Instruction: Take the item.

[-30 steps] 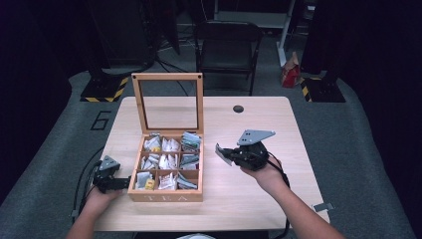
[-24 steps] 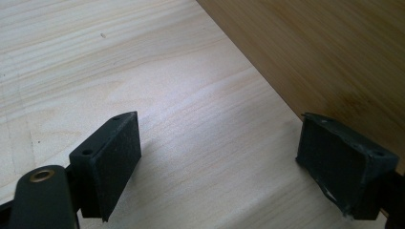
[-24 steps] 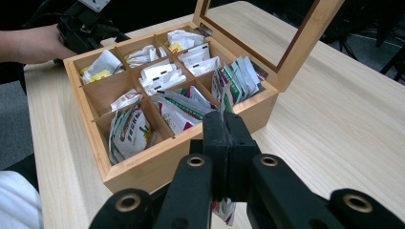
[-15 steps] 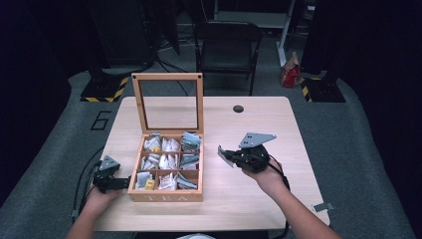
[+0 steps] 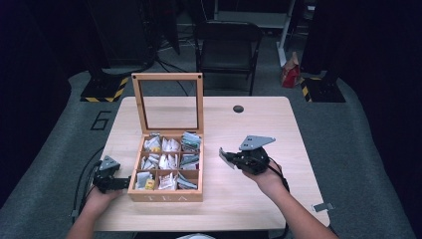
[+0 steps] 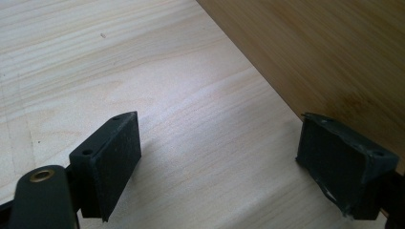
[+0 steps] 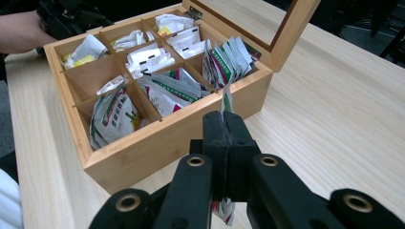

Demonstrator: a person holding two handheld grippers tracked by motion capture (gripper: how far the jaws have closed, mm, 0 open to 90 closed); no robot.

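Observation:
A wooden tea box stands open on the table, its glass lid upright, its compartments holding several tea packets. My right gripper hovers to the right of the box, shut on a green-and-white tea packet. In the right gripper view that packet sticks up edge-on from the closed jaws, with the box just beyond. My left gripper sits low at the box's left wall, open; its jaws rest over bare table, the box wall by the right jaw.
The light wood table has a round cable hole at the back. A black folding chair stands behind the table. Bare tabletop lies right of the box and along the front edge.
My right gripper has drifted slightly right and toward the person, away from the box, with the tea packet still in it. The left gripper has stayed put.

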